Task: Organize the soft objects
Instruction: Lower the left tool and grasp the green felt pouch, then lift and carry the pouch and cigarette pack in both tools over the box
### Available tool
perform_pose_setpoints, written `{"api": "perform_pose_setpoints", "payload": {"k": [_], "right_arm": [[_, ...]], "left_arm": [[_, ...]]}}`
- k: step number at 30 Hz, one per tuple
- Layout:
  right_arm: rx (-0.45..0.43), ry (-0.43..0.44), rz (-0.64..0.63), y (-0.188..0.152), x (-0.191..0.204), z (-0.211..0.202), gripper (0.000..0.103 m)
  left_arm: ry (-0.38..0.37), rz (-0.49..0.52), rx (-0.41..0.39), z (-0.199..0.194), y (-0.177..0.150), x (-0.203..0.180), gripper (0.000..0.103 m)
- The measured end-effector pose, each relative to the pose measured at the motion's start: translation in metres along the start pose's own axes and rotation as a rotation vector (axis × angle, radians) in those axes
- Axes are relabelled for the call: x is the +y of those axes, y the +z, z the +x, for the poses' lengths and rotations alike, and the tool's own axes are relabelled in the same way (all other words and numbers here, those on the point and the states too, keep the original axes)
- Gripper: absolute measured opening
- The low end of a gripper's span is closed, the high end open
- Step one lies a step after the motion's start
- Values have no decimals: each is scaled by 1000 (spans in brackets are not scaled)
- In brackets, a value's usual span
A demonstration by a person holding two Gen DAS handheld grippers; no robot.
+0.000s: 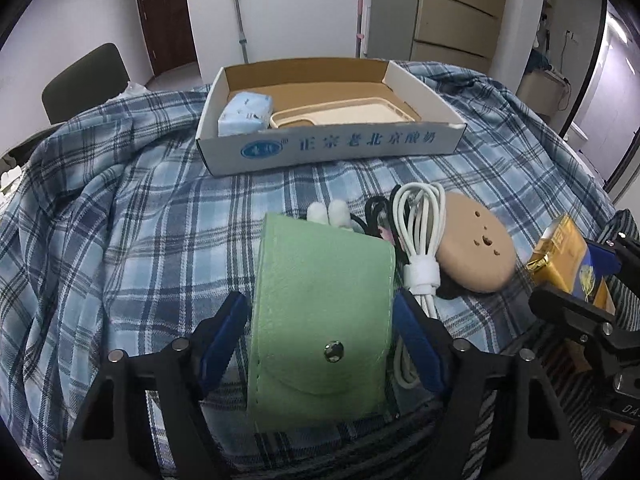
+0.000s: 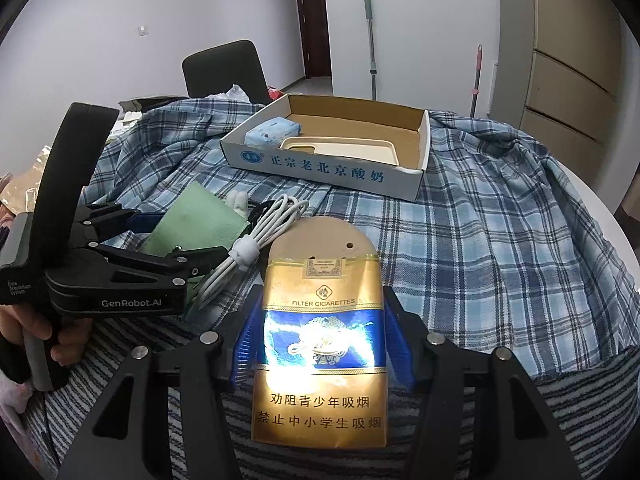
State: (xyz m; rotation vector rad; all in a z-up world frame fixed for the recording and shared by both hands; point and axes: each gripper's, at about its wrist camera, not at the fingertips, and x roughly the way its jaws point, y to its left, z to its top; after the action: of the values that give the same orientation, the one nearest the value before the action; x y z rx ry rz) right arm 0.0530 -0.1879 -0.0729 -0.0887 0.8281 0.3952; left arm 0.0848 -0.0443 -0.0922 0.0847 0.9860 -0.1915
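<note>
The green pouch (image 1: pixel 320 316) lies flat on the plaid cloth (image 1: pixel 120 240), directly between the two blue pads of the left gripper (image 1: pixel 320 320). The jaws stand spread on both sides of the pouch; a narrow gap shows at the left pad, and at the right pad I cannot tell if it touches. The snap button of the pouch faces up, close to the gripper body.

Just to the right of this gripper lies a coiled white cable (image 1: pixel 420 240), and beyond it a tan oval case (image 1: pixel 476 248). Past the far end of the pouch two small white tips (image 1: pixel 328 214) show.

The right gripper (image 2: pixel 320 340) holds a gold and blue cigarette pack (image 2: pixel 320 356) between its pads, which press on both sides of the pack. The tan case lies just in front of the pack.

Farther ahead of both grippers stands an open cardboard box (image 1: pixel 332 148) on the cloth. Inside it lie a light blue tissue packet (image 1: pixel 244 114) at the left and a cream phone case (image 1: pixel 344 114) beside it.
</note>
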Motion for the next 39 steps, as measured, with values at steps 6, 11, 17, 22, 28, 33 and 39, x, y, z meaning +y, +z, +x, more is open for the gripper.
{"api": "perform_pose_setpoints", "payload": {"k": [6,11,17,22,28,33,39], "right_arm": [[14,-9,-4,1,1,2,55],[21,-14,-5,1,0,3,55],[21,-15,-6,1,0,3,55],[19,-14,-1,1,-1,3,55],[-9,-33,2,1,-3,-3,55],[-55,-68,-25,0,2,-11,55],[-78,-69,-15,1,0,-15,55]], "left_arm": [[1,8,25,5,0,-1,79],[6,15,54,10,0,-3,79],[5,12,21,4,-1,-1,72],[13,-3,-64,-12,-4,3,72],[-5,-5,-174,-33,-5,3,72],[-2,5,-279,-49,-7,-3,72],[1,17,-374,-66,-12,-5,72]]}}
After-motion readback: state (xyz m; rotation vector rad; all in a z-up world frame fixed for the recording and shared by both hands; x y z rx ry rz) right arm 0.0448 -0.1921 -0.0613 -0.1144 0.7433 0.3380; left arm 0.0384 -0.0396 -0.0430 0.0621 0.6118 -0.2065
